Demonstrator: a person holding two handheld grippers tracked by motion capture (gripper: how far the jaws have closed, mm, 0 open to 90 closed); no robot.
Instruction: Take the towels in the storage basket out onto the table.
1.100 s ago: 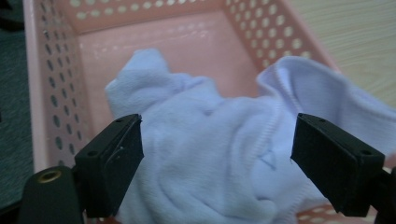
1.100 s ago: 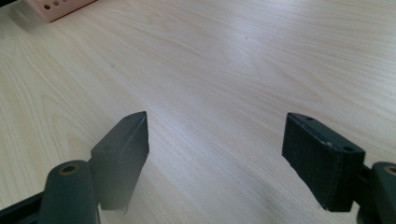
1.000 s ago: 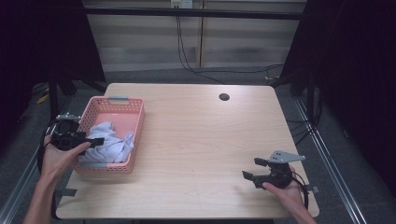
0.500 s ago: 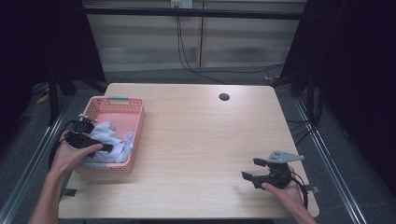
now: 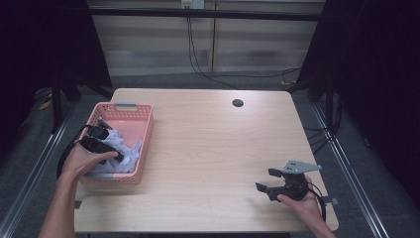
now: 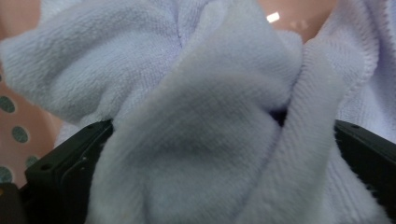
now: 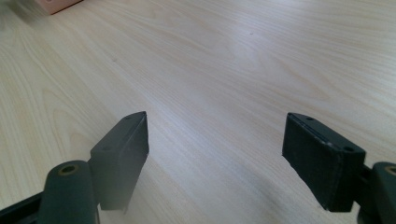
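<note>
Cloth location: the pale lavender cloth lay bunched inside the pink basket, which stood at the left side of the bench.

Left hand-held gripper: the left hand-held gripper was down in the basket, on the cloth. In the left gripper view a thick fold of the cloth bulged between its two black jaws, which stood wide apart on either side of it. They had not closed on the fabric.

Direction from gripper to cloth: straight ahead and between the jaws; the fold was already in the gap, so a pinch would likely need only closing, not reaching.

Long axis of cloth: I could not tell; it was crumpled, with no clear length.

Right hand-held gripper: the right hand-held gripper sat low at the near right of the bench, jaws apart and empty, with bare wood between them in the right gripper view.

Nearer hand: the left, by far; the right was well apart from the basket, across the bench.

Risk, as a judgement: closing on a loose outer fold might lift only part of the cloth.
</note>
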